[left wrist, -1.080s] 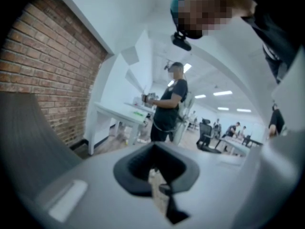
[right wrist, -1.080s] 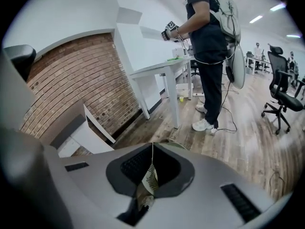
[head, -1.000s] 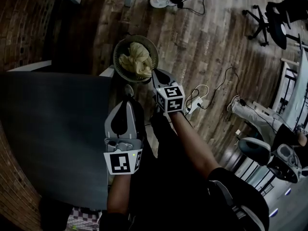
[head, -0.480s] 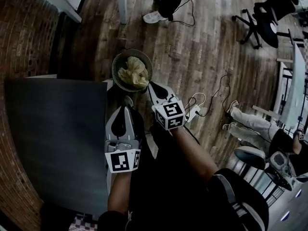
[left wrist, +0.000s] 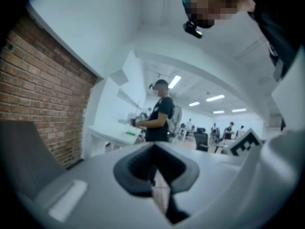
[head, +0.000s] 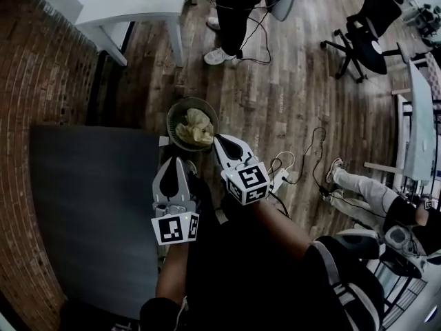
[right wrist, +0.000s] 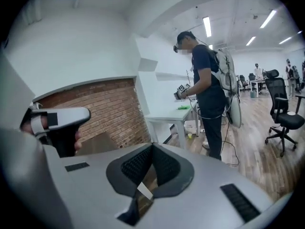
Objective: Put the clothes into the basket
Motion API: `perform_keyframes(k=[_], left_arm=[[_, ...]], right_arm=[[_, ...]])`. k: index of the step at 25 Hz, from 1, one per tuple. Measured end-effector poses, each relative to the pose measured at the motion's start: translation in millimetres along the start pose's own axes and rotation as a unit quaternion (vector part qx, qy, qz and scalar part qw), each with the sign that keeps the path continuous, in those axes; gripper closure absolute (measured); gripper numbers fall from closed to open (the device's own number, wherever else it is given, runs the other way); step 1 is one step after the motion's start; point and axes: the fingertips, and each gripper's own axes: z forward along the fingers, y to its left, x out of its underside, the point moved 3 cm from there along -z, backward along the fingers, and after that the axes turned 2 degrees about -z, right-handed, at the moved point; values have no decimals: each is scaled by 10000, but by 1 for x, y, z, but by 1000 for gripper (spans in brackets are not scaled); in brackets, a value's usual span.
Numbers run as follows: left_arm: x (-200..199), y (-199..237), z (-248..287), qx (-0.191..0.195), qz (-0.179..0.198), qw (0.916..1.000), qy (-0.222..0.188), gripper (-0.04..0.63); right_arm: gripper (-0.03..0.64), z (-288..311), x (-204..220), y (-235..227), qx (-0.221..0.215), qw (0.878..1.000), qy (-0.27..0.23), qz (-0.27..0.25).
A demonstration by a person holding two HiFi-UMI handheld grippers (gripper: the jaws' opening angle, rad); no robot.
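Head view: cream clothes (head: 195,126) lie in the basket (head: 170,119); the right gripper (head: 224,143), jaws pressed together and empty, is nearer it than the likewise closed left gripper (head: 177,164).

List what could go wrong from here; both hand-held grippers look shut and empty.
1. Yellow cloth sits heaped in the basket; the right hand-held gripper, shut and empty, shows right beside its rim, so a knock might tip it.
2. Power strip and cable lie on the floor nearby: possible trip or snag.
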Motion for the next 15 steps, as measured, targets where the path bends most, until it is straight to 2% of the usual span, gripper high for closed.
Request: perform_keyframes(k=[9, 15], left_arm=[[-17, -33, -45, 58, 7, 10000, -33, 591], [-18, -54, -60, 220, 93, 9997, -73, 591]], right_arm=[[611, -75, -40, 34, -264, 9979, -544, -247], [611, -106, -42, 44, -300, 9967, -661, -355]])
